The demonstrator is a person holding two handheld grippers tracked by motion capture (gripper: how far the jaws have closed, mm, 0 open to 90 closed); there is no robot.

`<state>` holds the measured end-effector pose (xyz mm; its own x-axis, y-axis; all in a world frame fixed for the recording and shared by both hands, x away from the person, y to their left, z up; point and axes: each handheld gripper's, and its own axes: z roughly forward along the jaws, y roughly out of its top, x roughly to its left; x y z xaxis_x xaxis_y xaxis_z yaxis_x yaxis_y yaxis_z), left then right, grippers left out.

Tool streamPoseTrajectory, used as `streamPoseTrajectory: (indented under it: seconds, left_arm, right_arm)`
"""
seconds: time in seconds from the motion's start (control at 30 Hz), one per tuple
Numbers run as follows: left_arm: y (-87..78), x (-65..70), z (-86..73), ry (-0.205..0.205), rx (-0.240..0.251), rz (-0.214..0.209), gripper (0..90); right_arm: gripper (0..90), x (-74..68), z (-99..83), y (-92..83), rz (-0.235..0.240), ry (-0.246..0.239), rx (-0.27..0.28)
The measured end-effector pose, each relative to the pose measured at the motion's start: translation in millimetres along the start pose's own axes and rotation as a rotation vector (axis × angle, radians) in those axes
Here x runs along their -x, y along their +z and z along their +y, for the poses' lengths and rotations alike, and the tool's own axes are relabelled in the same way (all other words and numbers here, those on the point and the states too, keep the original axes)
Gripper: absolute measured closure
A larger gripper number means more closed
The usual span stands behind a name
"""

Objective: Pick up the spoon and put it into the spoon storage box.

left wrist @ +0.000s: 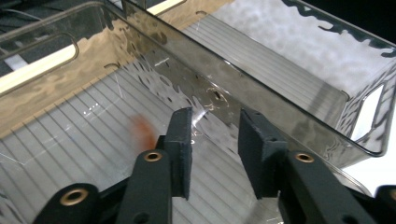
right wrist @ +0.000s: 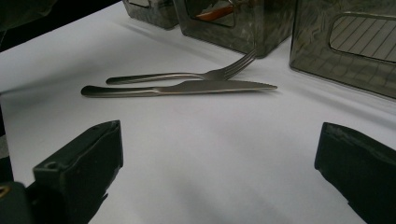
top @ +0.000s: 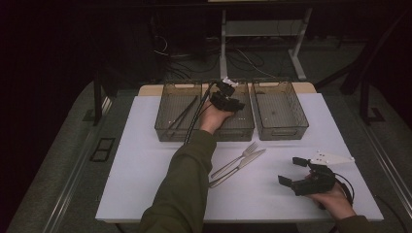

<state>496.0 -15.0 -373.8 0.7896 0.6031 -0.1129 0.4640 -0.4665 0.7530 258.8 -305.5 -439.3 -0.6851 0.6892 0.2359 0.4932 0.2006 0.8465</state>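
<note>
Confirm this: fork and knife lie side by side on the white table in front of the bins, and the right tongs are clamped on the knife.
Wrong on one point: the right tongs are open and hold nothing. The right gripper view shows the knife lying beyond them on the white table, beside the fork, in front of the bins.

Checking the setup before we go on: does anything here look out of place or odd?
Nothing looks spilled or broken. The fork and knife lie loose on the table in front of the bins, and the middle bin has an orange-red blurred spot on its floor that I cannot identify.
</note>
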Motion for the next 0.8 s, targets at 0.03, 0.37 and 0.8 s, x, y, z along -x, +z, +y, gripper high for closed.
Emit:
streamPoseTrajectory:
  seconds: [0.03, 0.37, 0.8]
  left_arm:
    - [-0.8, 1.9, 0.2, -0.009, 0.016, -0.003, 60.7]
    - [-26.4, 18.5, -0.9, 0.053, 0.063, -0.051, 51.5]
    - [-56.2, 48.4, -10.1, 0.102, 0.090, -0.132, 44.0]
  right_arm:
    - [0.5, 0.1, 0.0, 0.0, -0.001, 0.000, -0.001]
    - [0.6, 0.2, 0.1, -0.2, -0.003, -0.005, -0.009]
    - [0.5, -0.1, 0.0, 0.2, -0.006, -0.008, -0.021]
